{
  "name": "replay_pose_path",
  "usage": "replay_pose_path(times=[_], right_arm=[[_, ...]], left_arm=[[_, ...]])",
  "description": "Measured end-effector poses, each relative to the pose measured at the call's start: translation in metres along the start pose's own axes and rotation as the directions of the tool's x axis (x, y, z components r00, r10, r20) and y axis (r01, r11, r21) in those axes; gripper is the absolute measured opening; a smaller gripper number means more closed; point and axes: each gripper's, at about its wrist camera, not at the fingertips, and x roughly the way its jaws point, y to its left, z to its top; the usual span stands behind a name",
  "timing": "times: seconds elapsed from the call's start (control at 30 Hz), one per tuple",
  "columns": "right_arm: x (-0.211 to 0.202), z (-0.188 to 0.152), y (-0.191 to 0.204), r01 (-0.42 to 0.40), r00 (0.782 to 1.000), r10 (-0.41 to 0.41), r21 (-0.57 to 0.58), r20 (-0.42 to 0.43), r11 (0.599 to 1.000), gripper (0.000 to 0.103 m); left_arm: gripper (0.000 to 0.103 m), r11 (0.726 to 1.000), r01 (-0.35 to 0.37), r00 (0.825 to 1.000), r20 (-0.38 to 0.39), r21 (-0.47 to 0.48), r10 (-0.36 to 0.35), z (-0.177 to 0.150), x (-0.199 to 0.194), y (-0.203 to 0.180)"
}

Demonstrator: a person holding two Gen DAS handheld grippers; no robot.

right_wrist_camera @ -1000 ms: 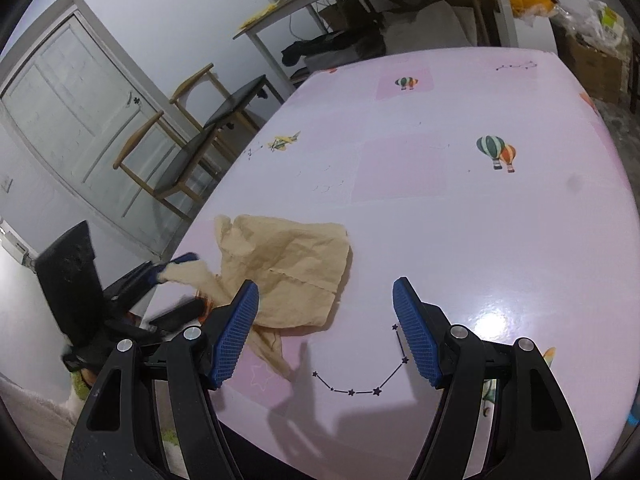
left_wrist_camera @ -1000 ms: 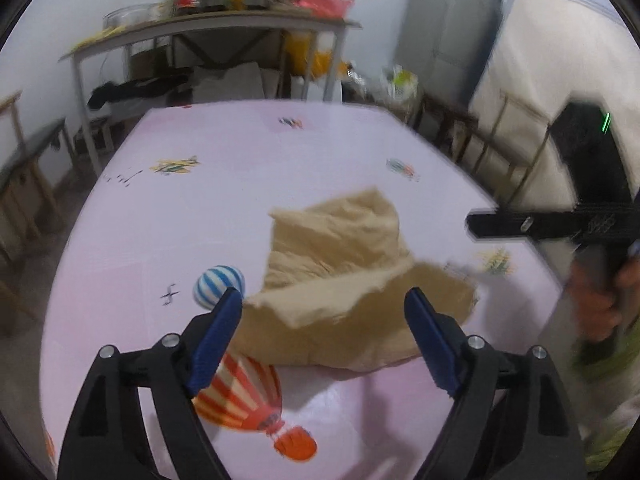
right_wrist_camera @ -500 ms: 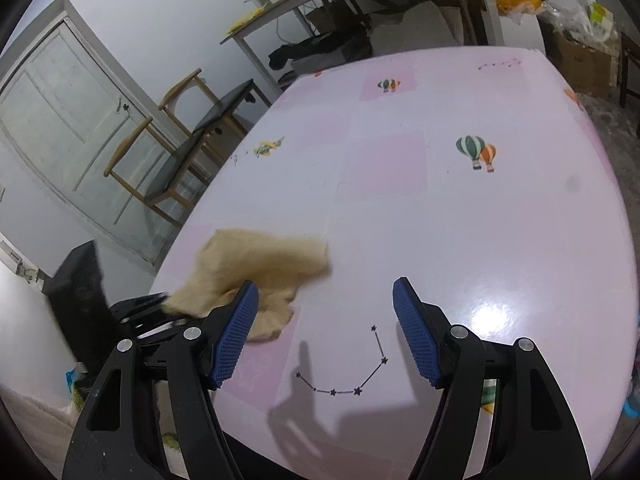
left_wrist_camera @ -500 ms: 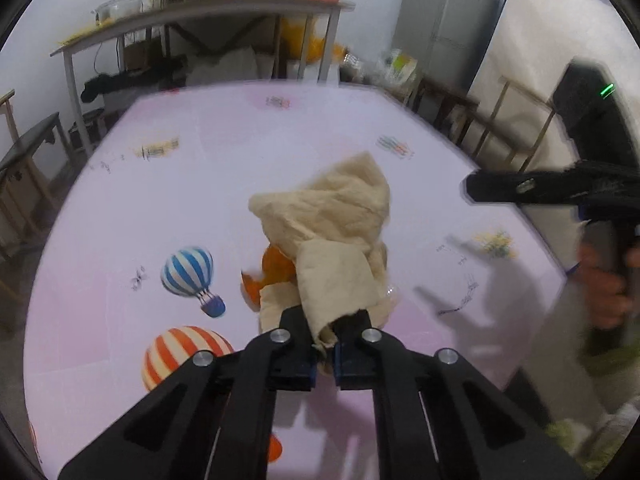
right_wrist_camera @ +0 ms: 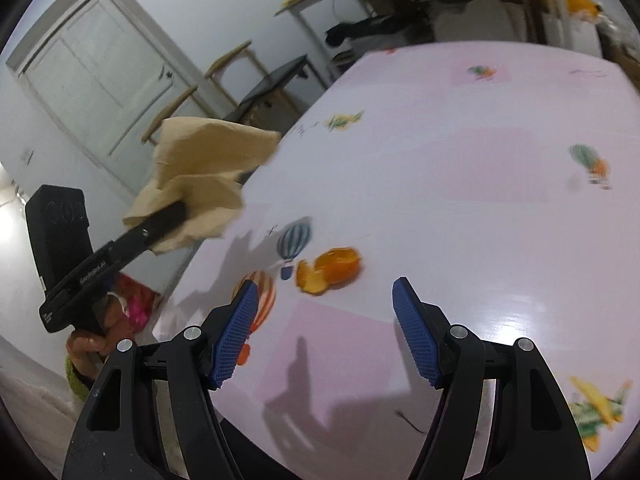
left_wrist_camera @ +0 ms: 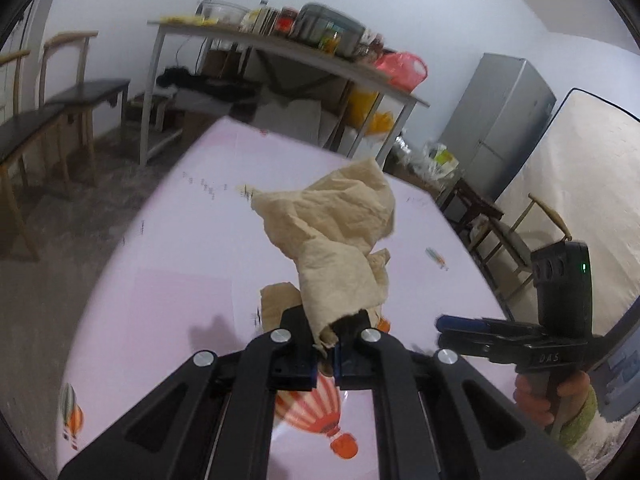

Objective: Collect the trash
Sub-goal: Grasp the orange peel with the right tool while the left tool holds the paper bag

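Legible markings:
- Black plastic body of the right gripper (left_wrist_camera: 460, 330), left wrist view: pale lettering reading roughly "DAS", partly unclear.
- Black plastic body of the left gripper (right_wrist_camera: 176, 216), right wrist view: a small pale printed label, blurred, not readable.
- Pink balloon-print tablecloth (right_wrist_camera: 460, 208): pictures only, no text.

Crumpled tan paper (left_wrist_camera: 336, 236) aloft; orange peel (right_wrist_camera: 329, 269) on table.

Crumpled tan paper (left_wrist_camera: 336, 240): matt, creased, soft-looking. Pink tablecloth (right_wrist_camera: 460, 200): smooth, glossy plastic look, light glare at 4 o'clock in the right wrist view. Orange peel (right_wrist_camera: 330, 270): waxy, slightly shiny. Right gripper (right_wrist_camera: 324, 330) pads (right_wrist_camera: 412, 330): blue, ribbed rubbery texture; arms matt black plastic with metal screws. Chairs (left_wrist_camera: 60, 100) at 9 o'clock: wood.
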Motion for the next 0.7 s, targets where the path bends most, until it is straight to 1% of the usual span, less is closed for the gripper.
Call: replay_pose_path(times=[0.1,0.2,0.27,0.37,0.43,0.47,0.5,0.53,0.63,0.7], right_arm=[[0.014,0.005,-0.002,-0.004,1.000,0.005,0.031,-0.016,1.000,0.058],[0.024,0.011,-0.004,0.004,1.000,-0.003,0.045,-0.023,0.999,0.052],[0.030,0.010,-0.003,0.027,0.999,-0.025,0.036,-0.036,0.999,0.047],[0.038,0.005,0.000,0.066,0.996,-0.065,0.013,-0.057,0.998,0.036],[0.037,0.003,0.000,0.075,0.996,-0.075,0.004,-0.048,0.997,0.027],[0.037,0.003,0.000,0.077,0.996,-0.077,-0.001,-0.046,0.997,0.025],[0.034,0.002,-0.001,0.073,0.997,-0.073,0.002,-0.039,0.997,0.020],[0.033,0.002,-0.002,0.068,0.997,-0.068,0.005,-0.036,0.998,0.016],[0.024,-0.002,-0.005,0.063,0.998,-0.063,0.010,-0.022,0.998,0.012],[0.019,-0.003,-0.006,0.061,0.998,-0.061,0.013,-0.010,0.998,0.011]], left_arm=[[0.004,1.000,-0.016,1.000,-0.013,0.009,0.016,-0.006,0.006,0.002],[0.004,1.000,-0.016,1.000,-0.017,0.000,0.016,-0.008,0.009,0.005],[0.004,1.000,-0.021,1.000,-0.018,-0.005,0.021,-0.009,0.011,0.010],[0.004,1.000,-0.026,0.999,-0.021,-0.010,0.025,-0.010,0.012,0.013],[0.004,1.000,-0.029,0.999,-0.022,-0.012,0.029,-0.011,0.012,0.014],[0.004,0.999,-0.032,0.999,-0.023,-0.014,0.031,-0.011,0.012,0.015],[0.004,0.999,-0.033,0.999,-0.025,-0.016,0.032,-0.011,0.012,0.015],[0.004,0.999,-0.034,0.999,-0.027,-0.017,0.033,-0.011,0.013,0.015],[0.004,0.999,-0.034,0.999,-0.033,-0.014,0.033,-0.011,0.015,0.011],[0.004,1.000,-0.030,0.999,-0.038,-0.005,0.030,-0.008,0.017,0.005]])
